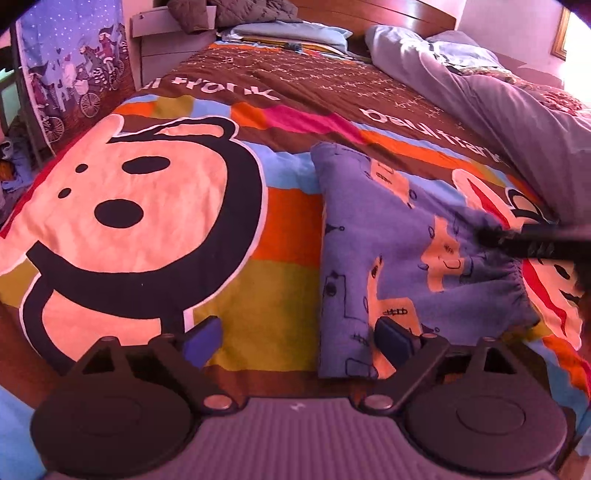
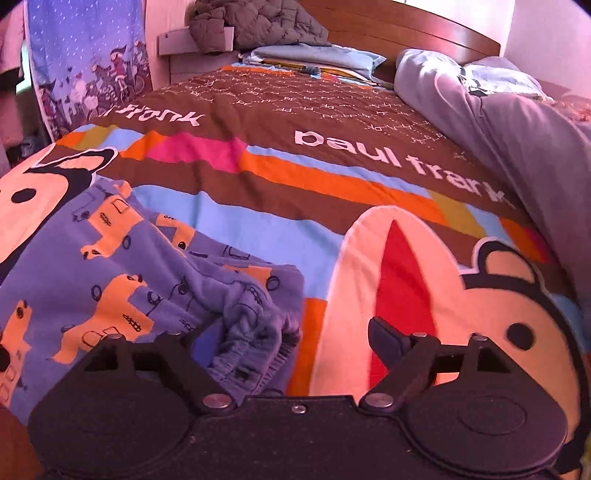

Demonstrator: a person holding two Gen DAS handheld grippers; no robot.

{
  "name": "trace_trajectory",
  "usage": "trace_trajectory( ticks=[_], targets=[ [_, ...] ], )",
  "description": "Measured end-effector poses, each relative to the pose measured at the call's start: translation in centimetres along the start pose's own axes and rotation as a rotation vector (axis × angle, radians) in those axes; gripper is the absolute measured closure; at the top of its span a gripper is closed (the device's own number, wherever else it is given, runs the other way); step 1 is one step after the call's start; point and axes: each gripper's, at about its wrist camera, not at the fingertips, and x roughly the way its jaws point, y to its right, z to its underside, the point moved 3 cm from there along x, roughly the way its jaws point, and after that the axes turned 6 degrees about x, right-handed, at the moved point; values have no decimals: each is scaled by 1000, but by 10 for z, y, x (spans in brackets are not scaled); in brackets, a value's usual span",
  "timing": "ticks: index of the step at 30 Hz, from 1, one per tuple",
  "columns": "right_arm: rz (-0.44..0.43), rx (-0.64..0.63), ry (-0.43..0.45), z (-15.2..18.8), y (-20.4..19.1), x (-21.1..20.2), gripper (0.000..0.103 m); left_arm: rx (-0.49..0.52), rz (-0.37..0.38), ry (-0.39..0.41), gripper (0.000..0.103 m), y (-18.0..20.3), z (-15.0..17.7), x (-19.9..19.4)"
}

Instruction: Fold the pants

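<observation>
On the cartoon bedspread [image 1: 288, 229], you are working over a pair of blue patterned pants [image 1: 399, 258] lying folded into a compact bundle, well short of the pillows [image 1: 295, 33] at the head of the bed. You are holding your left gripper [image 1: 299, 336] low beside the near end of the pants, jaws spread wide and holding nothing; one blue pad [image 1: 393, 339] is sitting against or just over the near edge of the cloth, the other over bare bedspread, likely so you can press or square that edge. Your right gripper [image 2: 291, 336] is likewise standing wide and empty, hovering at the elastic waistband [image 2: 258, 332], which is bunching up just ahead of it, probably placed there to flatten or tuck the gathered end. From the left wrist view you are getting the whole outline of the bundle, plus the right gripper's dark finger [image 1: 517, 242] reaching across the waistband side, though whether it is touching the cloth cannot be told. From the right wrist view you are seeing what the other misses: the layered fold edges and puckered elastic up close, with the grey duvet [image 2: 517, 140] heaped beyond the pants toward the far side of the bed.
</observation>
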Motion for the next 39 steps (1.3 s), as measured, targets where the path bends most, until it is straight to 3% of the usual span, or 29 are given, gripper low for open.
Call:
trace_trajectory(
  ticks=[4, 8, 11, 15, 20, 25, 29, 31, 33, 34, 36, 39],
  targets=[
    [20, -43, 67, -26, -22, -30, 14, 8, 5, 14, 10, 0, 3, -1],
    [-107, -163, 109, -53, -71, -29, 7, 13, 14, 15, 8, 0, 3, 0],
    [-177, -267, 62, -60, -108, -1, 6, 21, 22, 16, 6, 0, 4, 0],
    [4, -464, -80, -58, -127, 46, 8, 15, 42, 20, 6, -2, 5, -1],
    [34, -378, 18, -77, -95, 3, 4, 8, 71, 21, 4, -4, 5, -3],
    [41, -266, -3, -39, -56, -32, 2, 8, 87, 17, 3, -5, 6, -5],
    [151, -362, -81, 11, -33, -36, 2, 24, 73, 10, 1, -1, 6, -4],
    [176, -353, -68, 17, -22, -43, 2, 39, 61, 5, 1, 1, 7, -3],
    [295, -389, -103, 17, -10, -42, 3, 53, 47, 2, 1, 4, 7, -2],
    [313, -397, -108, 16, -6, -44, 4, 58, 41, 2, 1, 5, 7, -2],
    [292, -338, -83, 5, 1, -54, 4, 64, 33, 2, 1, 7, 7, -2],
    [191, -216, -6, -18, -1, -65, 1, 58, 37, 5, 0, 6, 7, -1]
  ],
)
